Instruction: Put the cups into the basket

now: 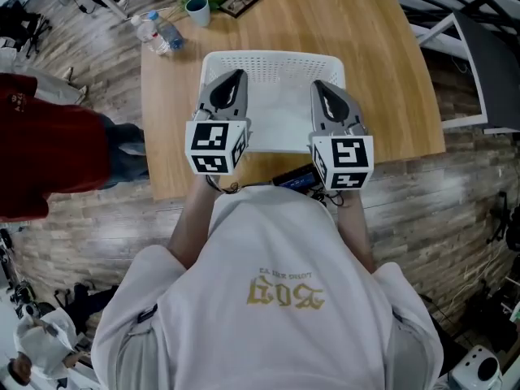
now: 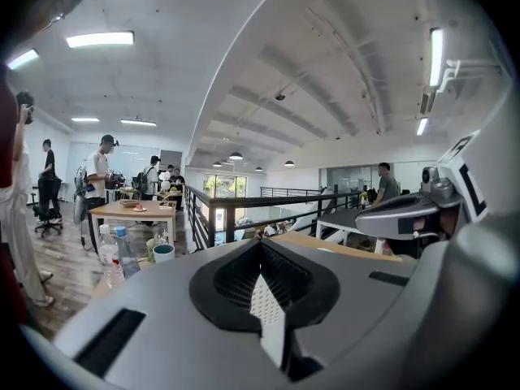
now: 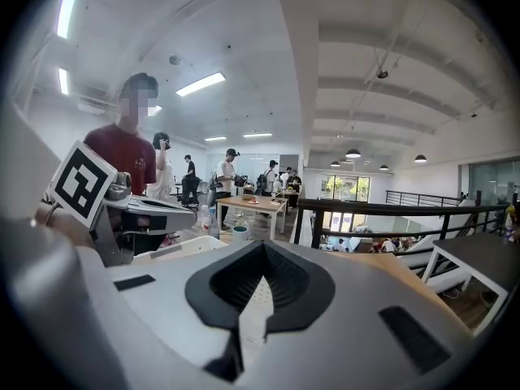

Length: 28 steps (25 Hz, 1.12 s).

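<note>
A white perforated basket [image 1: 268, 57] sits mid-table in the head view, and I see nothing inside it. One teal cup [image 1: 197, 10] stands upright near the table's far left corner, outside the basket; the same cup [image 2: 163, 253] shows in the left gripper view and, small, in the right gripper view [image 3: 239, 233]. My left gripper [image 1: 235, 77] hovers over the basket's near left part, jaws shut on nothing. My right gripper [image 1: 320, 87] hovers over the near right part, also shut and empty. Both grippers point roughly level across the room [image 2: 260, 248] [image 3: 262, 252].
Plastic water bottles [image 1: 159, 32] lie beside the cup, and a framed picture [image 1: 241, 1] and a small plant sit at the table's far edge. A person in red [image 1: 41, 153] stands left of the table. A black device [image 1: 294, 178] lies at the near edge.
</note>
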Available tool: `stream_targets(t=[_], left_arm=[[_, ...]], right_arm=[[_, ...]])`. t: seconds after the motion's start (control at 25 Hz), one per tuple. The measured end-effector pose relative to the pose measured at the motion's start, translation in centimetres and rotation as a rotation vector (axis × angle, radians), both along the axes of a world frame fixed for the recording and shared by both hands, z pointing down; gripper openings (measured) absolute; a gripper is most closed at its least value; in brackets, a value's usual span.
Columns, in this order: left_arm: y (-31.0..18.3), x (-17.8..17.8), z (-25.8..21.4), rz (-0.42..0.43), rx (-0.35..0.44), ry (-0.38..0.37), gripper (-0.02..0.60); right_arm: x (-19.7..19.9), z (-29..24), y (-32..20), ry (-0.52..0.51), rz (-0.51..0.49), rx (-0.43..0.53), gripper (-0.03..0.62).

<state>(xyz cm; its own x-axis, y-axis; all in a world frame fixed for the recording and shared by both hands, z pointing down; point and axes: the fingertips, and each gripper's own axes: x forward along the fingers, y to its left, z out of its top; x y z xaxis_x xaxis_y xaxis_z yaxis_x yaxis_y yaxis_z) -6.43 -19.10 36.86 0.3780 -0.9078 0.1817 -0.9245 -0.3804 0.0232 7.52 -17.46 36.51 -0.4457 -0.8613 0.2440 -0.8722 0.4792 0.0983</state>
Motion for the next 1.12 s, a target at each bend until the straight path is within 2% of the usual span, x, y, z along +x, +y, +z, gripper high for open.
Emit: stream_targets(t=[0.16,0.44,0.56,0.8,1.12], left_arm=[[0.7,-0.5,-0.7,0.013,0.026,0.046,0.008],[1.4,0.0,-1.4,0.047,0.087,0.018,0.008],[1.6,0.3,-1.9,0.068,0.111,0.03,0.008],[1.3,0.4,-1.9,0.084,0.087,0.098,0.008],[1.2,0.5,-1.7,0.099,0.085,0.085,0.008]], right_arm=[[-0.5,-0.1,0.3,-0.025,0.008,0.006,0.011],[-0.5,-0.4,0.4,-0.028,0.026,0.036,0.009],[-0.5,-0.6,0.4,-0.036,0.025,0.035,0.009],[-0.3,-0.8,0.2,-0.054,0.02,0.034,0.009],[-0.2,-0.8,0.1,-0.063,0.021,0.029,0.009]])
